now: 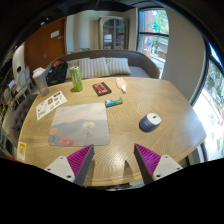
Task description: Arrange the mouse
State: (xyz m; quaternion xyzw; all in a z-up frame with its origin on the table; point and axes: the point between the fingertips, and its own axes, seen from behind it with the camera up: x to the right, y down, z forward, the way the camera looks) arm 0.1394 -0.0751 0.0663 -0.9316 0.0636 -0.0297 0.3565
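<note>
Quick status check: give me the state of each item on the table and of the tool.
tool: open, holding nothing
mouse: resting on the table, beyond the right finger, untouched
mouse pad: flat, nothing on it
green bottle: upright

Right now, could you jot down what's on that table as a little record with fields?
surface: round wooden table
mouse: small white and dark computer mouse, ahead and right of the fingers
mat: pale grey rectangular mouse mat, ahead and left, nothing on it
mouse on mat: no, apart from it
far side: green bottle, dark red box
gripper: open, holding nothing, magenta pads showing
</note>
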